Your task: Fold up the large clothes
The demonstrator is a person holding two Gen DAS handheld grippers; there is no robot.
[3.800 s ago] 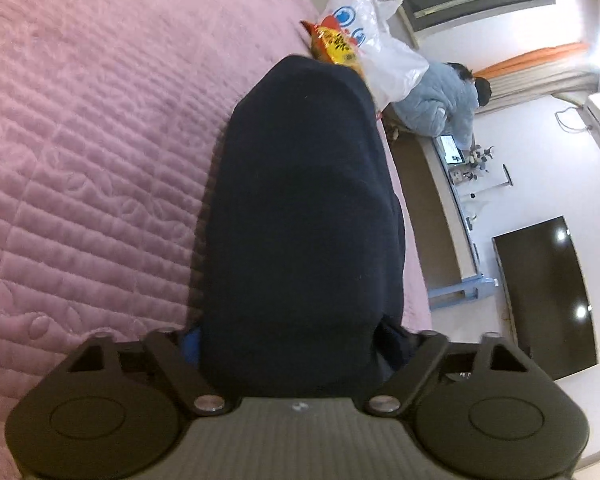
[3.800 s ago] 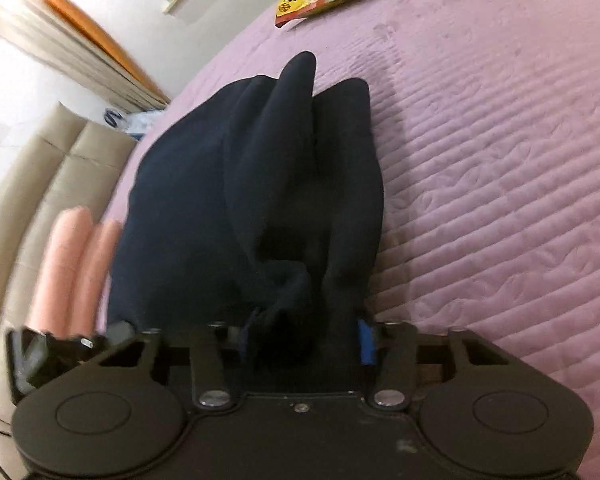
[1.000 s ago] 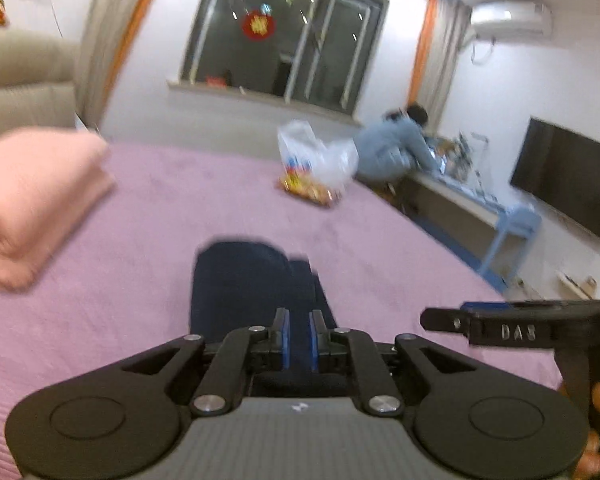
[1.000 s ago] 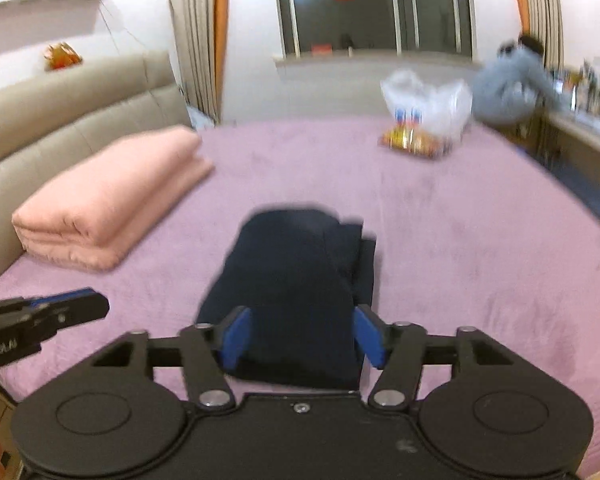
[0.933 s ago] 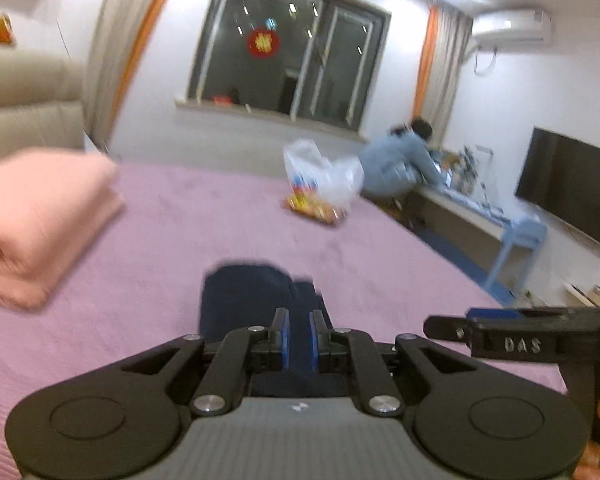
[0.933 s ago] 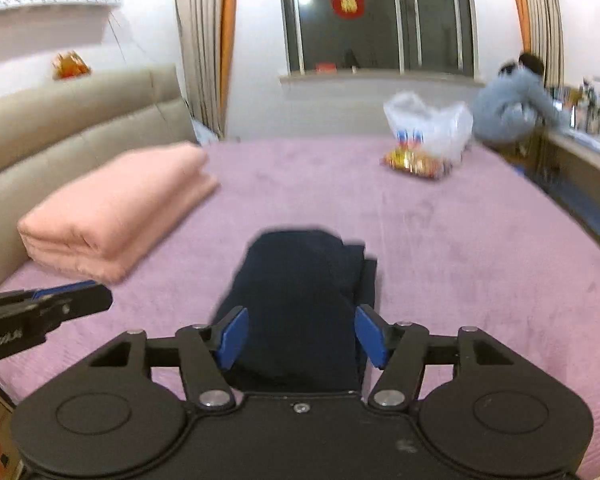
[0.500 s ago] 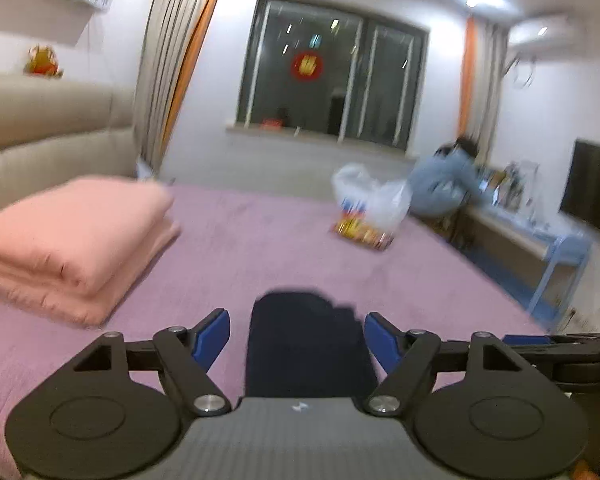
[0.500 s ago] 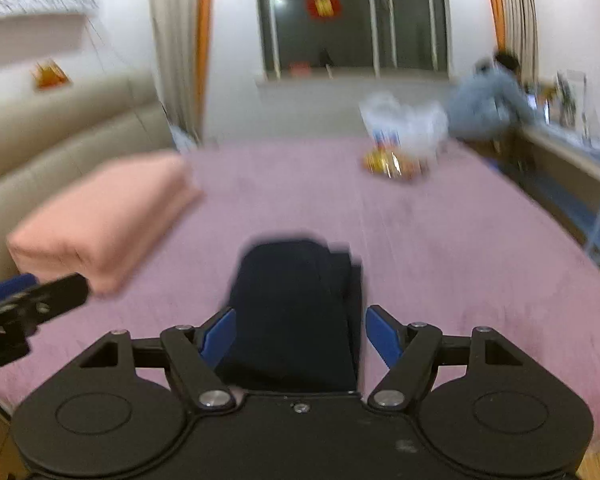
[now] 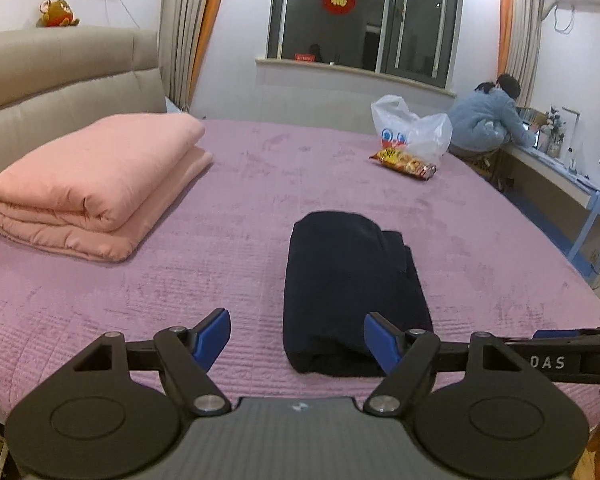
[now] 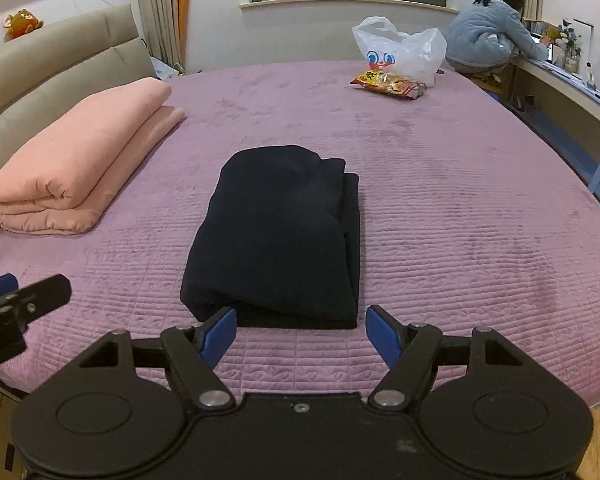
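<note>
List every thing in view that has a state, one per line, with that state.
Left tool: open, empty, held above the bed's near edge.
Right tool: open, empty, clear of the cloth.
Dark garment: folded into a compact stack, lying flat on the bed.
Pink quilt: folded, resting by the headboard.
Plastic bag: slumped, mouth open.
Snack packet: lying flat beside the bag.
Purple bedspread: spread flat.

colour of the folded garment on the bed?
Very dark navy, near black, no pattern visible. The garment shows best in the right wrist view.
</note>
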